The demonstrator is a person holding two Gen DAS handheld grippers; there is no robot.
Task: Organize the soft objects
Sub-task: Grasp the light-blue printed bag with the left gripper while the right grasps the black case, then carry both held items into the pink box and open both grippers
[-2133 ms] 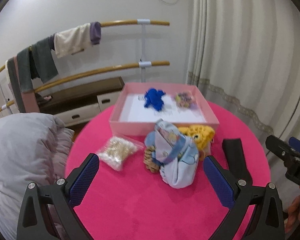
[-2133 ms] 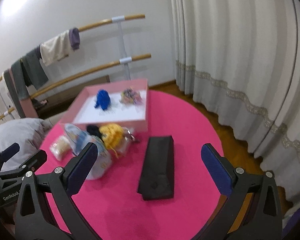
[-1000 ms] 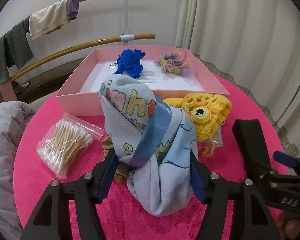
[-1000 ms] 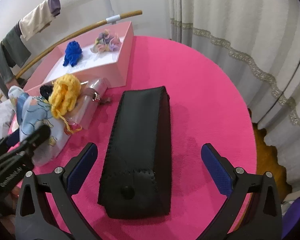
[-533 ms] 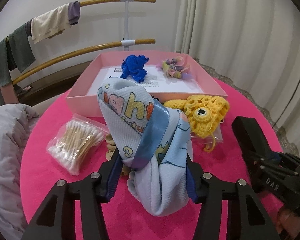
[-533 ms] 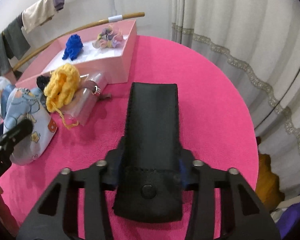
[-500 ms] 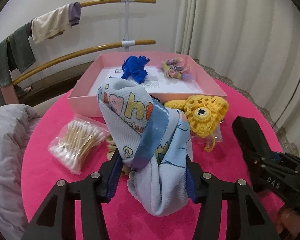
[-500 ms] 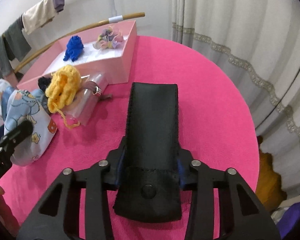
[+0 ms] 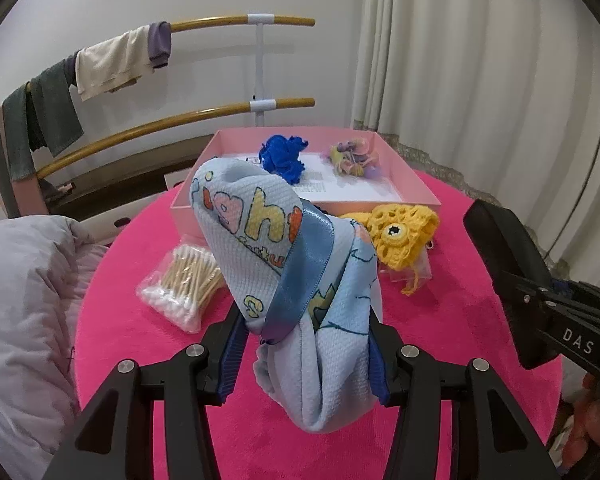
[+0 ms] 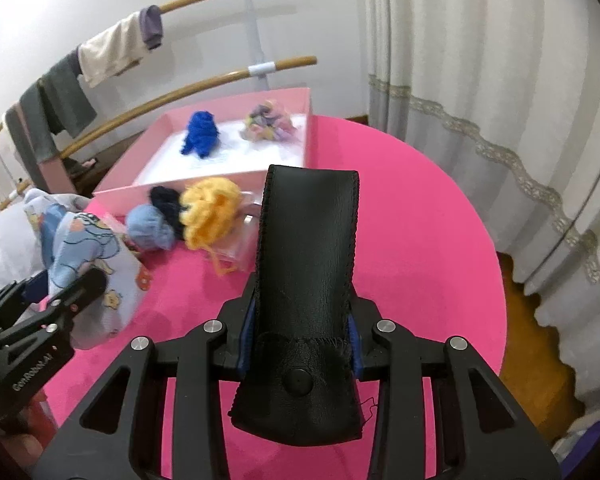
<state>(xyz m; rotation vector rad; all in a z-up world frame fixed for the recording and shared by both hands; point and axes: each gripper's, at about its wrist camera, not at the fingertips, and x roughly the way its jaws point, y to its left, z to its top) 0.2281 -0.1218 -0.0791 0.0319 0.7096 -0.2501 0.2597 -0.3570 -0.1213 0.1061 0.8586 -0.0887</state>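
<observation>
Right wrist view, hand-held gripper (image 10: 298, 336) angled downward, clamping black pouch (image 10: 306, 280)

Round table (image 9: 452, 320): hot pink cloth. Box (image 9: 414, 184): pale pink walls, white floor. Inside it, a royal-blue yarn bundle (image 9: 284, 156) and a mixed lilac, yellow and pink yarn bundle (image 9: 354, 158). Rolled cloth (image 9: 300, 280): light blue waffle weave, printed with yellow and orange letters, blue satin ribbon. Crochet piece (image 9: 402, 236): yellow with a black-and-white eye. Pouch (image 10: 306, 292): plain black leather, black snap. Curtain (image 10: 480, 60): off-white, beige lace band.
</observation>
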